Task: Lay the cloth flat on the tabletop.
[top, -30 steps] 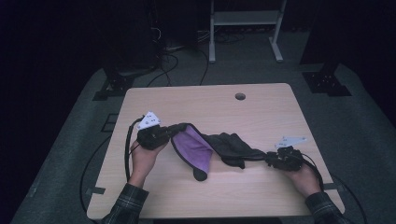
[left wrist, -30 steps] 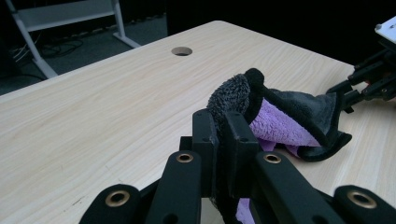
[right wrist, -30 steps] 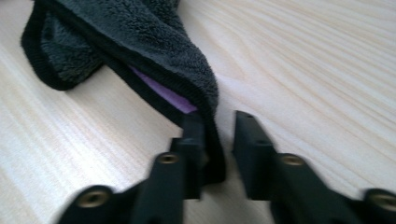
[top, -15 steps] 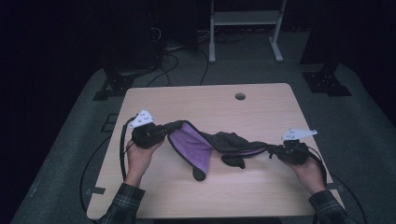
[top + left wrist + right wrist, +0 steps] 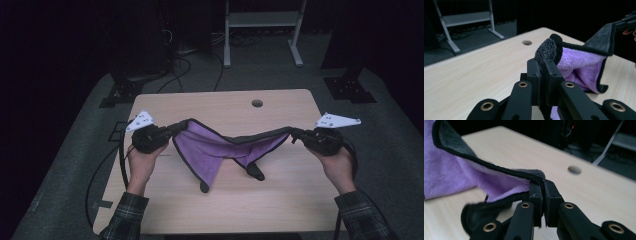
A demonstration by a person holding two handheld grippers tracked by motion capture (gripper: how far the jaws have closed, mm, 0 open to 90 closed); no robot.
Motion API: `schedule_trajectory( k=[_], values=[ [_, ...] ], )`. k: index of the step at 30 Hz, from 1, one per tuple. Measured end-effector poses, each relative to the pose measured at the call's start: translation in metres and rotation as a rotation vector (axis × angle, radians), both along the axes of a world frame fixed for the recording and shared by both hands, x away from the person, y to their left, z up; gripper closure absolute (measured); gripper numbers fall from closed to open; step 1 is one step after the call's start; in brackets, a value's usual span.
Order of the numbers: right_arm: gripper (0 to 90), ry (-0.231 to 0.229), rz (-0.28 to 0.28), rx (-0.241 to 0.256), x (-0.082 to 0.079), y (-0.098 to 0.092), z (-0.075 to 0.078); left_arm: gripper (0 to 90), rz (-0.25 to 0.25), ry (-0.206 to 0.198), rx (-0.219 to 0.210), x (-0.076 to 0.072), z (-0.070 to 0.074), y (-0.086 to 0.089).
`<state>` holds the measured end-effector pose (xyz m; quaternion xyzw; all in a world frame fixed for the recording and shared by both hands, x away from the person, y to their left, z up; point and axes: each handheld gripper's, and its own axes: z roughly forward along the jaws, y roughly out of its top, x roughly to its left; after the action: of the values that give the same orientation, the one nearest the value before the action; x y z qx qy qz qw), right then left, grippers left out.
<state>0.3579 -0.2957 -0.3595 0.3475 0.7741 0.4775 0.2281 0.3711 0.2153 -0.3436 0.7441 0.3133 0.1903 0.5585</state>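
Purple cloth with a dark grey back and black trim, stretched in the air between two grippers above the middle of the wooden table

Left gripper over the left part of the table, jaws clenched on one corner of the cloth; seen up close in the left gripper view as a grey, fluffy fold pinched between the two black jaws, with the purple side falling away to the right

Right gripper over the right part of the table, jaws likewise clamped on the opposite corner; in the right gripper view the black-trimmed edge squeezed tight between the jaws, purple side facing down and left

Top edge of the cloth drawn fairly taut from one gripper to the other, sagging a little in the middle

Lower part hanging down in two points, a longer one left of centre and a shorter one right of centre, both reaching the tabletop or just above it; cannot tell which

Round hole in the table near the far edge, well apart from the cloth

Plaid sleeves at the near edge, one hand on the left tool, the other hand on the right
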Motion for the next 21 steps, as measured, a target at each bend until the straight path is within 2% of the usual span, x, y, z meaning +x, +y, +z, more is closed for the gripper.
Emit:
schedule_trajectory(
  k=[5,11,15,21],
  values=[
    [85.9,-0.083,-0.013,0.028,0.003,-0.001,0.032,83.8,0.014,-0.039,-0.022,0.004,0.02,0.005],
    [85.9,-0.144,-0.023,0.029,0.006,0.003,0.062,83.9,0.024,-0.086,-0.044,0.005,0.041,0.009],
    [85.9,-0.184,-0.029,0.032,0.006,0.004,0.077,83.9,0.029,-0.104,-0.06,0.006,0.048,0.01],
    [85.9,-0.21,-0.053,0.055,0.013,0.004,0.089,83.9,0.034,-0.118,-0.075,0.017,0.053,0.007]
  ],
)
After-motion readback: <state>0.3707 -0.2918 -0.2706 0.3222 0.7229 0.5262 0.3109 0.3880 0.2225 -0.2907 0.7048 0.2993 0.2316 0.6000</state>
